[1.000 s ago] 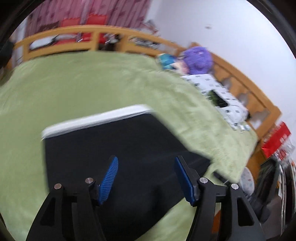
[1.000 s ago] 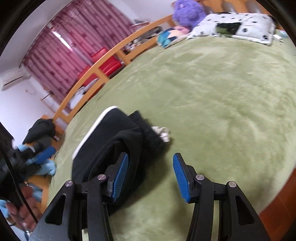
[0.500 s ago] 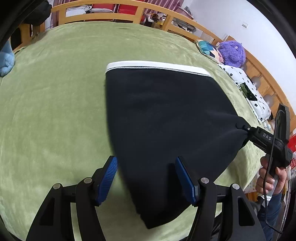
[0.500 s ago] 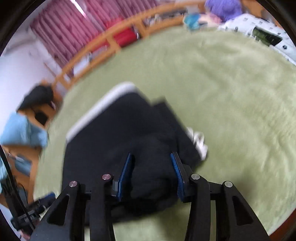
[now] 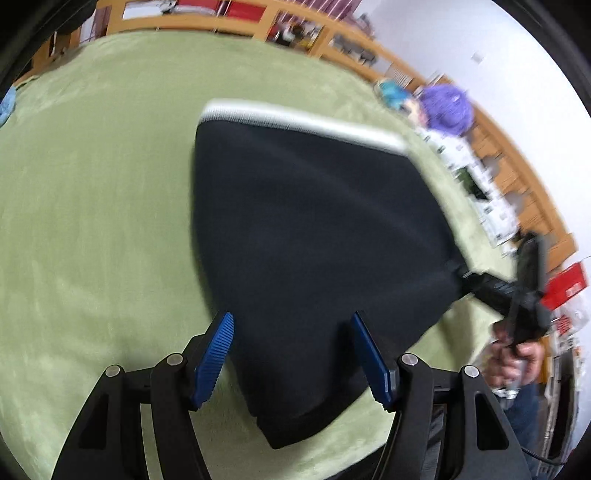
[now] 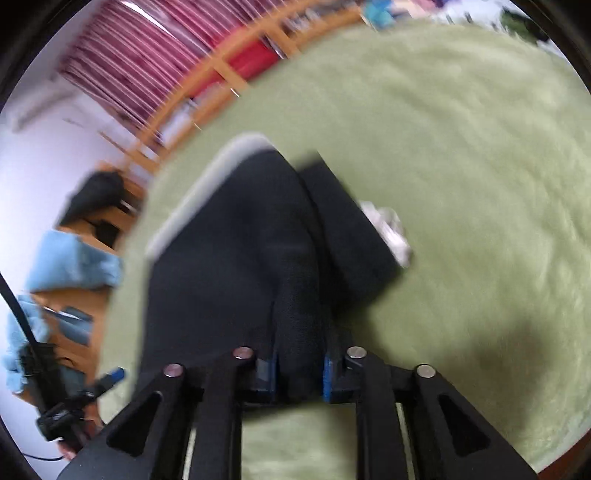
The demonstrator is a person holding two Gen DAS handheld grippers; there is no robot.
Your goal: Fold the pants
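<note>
Black pants (image 5: 317, 236) with a white waistband (image 5: 303, 123) lie spread on a green bedcover (image 5: 92, 184). My left gripper (image 5: 291, 350) is open, its blue pads either side of the pants' near edge, gripping nothing. My right gripper (image 6: 299, 369) is shut on a bunched fold of the pants (image 6: 236, 258); it also shows at the pants' right corner in the left wrist view (image 5: 491, 284). A white drawstring (image 6: 388, 229) sticks out beside the folded layer.
A wooden bed rail (image 5: 258, 22) runs round the far side. A purple plush toy (image 5: 447, 107) and a patterned pillow (image 5: 480, 192) lie at the right end. Blue cloth (image 6: 70, 266) and a dark bundle (image 6: 96, 188) sit past the bed's left side.
My right gripper has closed fully on the pants' fold. My left gripper stays open and has shifted slightly over the near edge.
</note>
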